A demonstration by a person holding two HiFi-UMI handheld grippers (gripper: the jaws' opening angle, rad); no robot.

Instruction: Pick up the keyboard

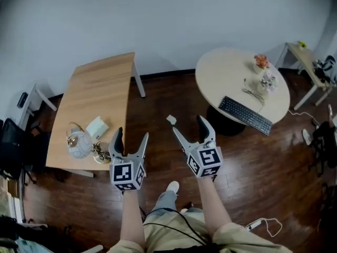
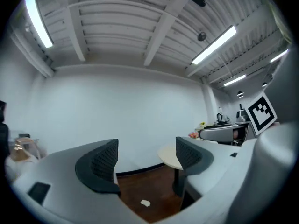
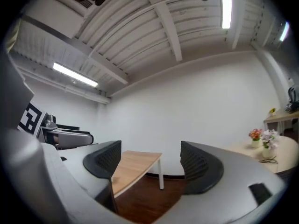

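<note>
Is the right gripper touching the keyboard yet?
Apart. Head view shows the right gripper over the floor, well short of the keyboard on the round table; its jaws open, empty.

An office-like room: white walls, a dark wood floor (image 1: 174, 152) and strip lights (image 2: 212, 45) on a ribbed ceiling. A wooden desk (image 1: 102, 94) stands left, a round table (image 1: 226, 73) bearing a keyboard (image 1: 245, 115) right, and a small side desk (image 1: 306, 62) far right.
</note>
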